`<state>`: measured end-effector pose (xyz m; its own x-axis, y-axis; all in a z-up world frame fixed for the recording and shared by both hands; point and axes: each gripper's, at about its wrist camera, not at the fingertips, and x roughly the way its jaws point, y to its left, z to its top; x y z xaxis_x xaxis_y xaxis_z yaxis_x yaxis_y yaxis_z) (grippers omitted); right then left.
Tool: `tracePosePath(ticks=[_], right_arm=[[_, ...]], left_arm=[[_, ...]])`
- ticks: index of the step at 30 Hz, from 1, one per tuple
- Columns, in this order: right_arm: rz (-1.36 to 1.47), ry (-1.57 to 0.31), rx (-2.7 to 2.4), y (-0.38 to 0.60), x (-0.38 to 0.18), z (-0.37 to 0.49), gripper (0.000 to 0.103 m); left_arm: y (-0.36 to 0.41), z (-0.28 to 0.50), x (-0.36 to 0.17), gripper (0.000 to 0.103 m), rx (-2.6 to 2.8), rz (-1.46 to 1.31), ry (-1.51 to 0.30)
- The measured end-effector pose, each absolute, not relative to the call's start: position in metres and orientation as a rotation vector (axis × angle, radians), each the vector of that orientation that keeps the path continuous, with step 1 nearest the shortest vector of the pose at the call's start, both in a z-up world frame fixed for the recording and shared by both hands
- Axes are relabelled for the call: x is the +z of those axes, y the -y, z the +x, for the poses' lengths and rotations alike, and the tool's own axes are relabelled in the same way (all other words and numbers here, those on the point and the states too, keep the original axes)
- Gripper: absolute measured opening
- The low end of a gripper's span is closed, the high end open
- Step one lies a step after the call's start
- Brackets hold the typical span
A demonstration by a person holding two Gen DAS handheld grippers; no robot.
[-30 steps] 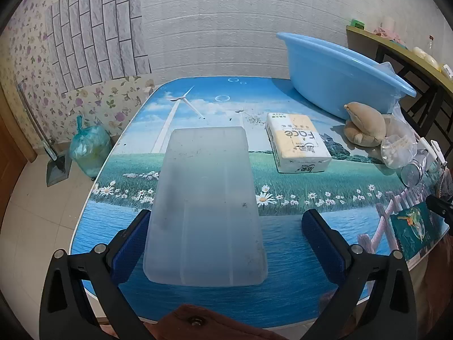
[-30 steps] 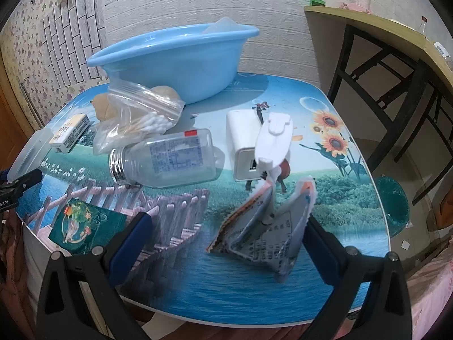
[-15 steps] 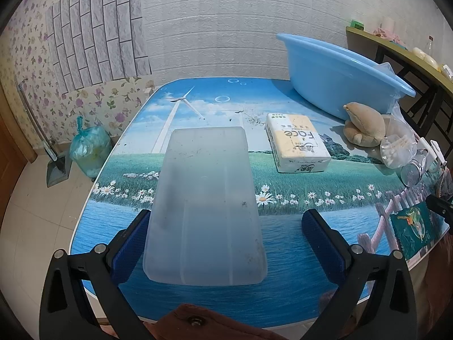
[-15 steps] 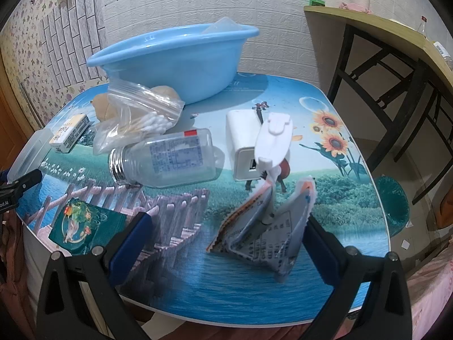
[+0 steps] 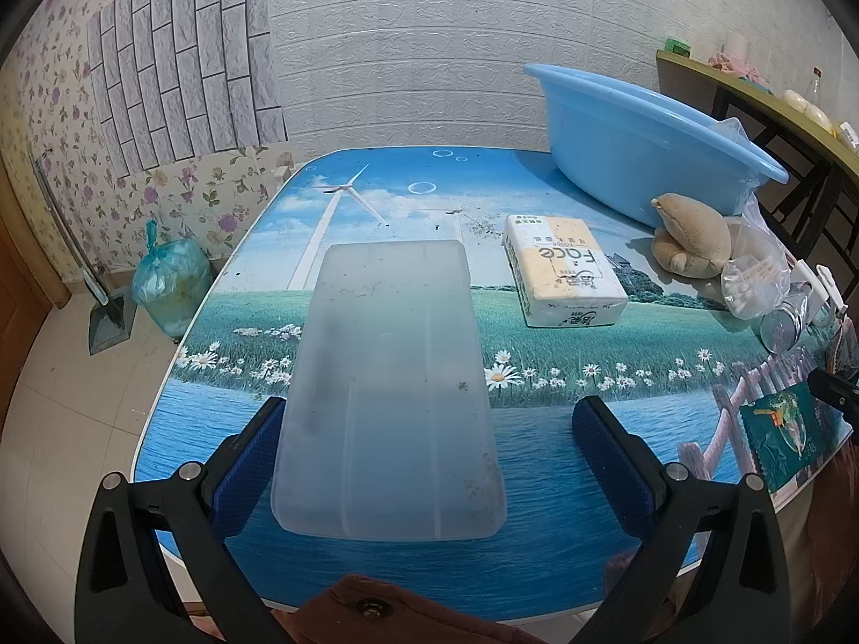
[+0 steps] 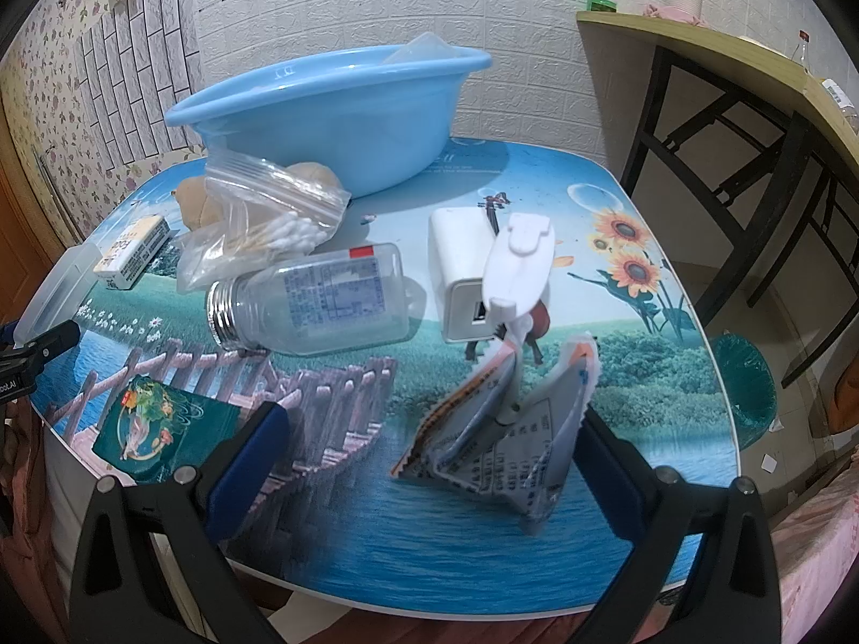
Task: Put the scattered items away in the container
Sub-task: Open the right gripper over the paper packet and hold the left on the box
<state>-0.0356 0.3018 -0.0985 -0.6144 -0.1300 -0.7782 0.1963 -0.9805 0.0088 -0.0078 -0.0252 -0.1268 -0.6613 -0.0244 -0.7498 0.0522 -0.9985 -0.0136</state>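
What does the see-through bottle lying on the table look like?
The bottle is clear plastic and lies on its side on the table, its shiny silver screw cap toward the left. A printed label with a small red patch wraps it. It looks nearly empty. The cotton swab bag lies just behind it; the white charger sits beside its base.

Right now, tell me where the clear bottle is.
In the right wrist view the bottle lies on its side left of centre on the table, its metal cap pointing left, between the cotton swab bag behind it and the white charger to its right.
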Motion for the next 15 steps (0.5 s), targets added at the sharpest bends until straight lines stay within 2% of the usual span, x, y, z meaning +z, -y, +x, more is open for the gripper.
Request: tracePosePath(ticks=[15], right_arm=[[1.277, -0.115, -2.668, -0.3022, -0.0984, -0.0358, 0.103]], left_arm=[[0.0244, -0.0075, -0.127, 0.103, -2.826, 1.272, -0.054]])
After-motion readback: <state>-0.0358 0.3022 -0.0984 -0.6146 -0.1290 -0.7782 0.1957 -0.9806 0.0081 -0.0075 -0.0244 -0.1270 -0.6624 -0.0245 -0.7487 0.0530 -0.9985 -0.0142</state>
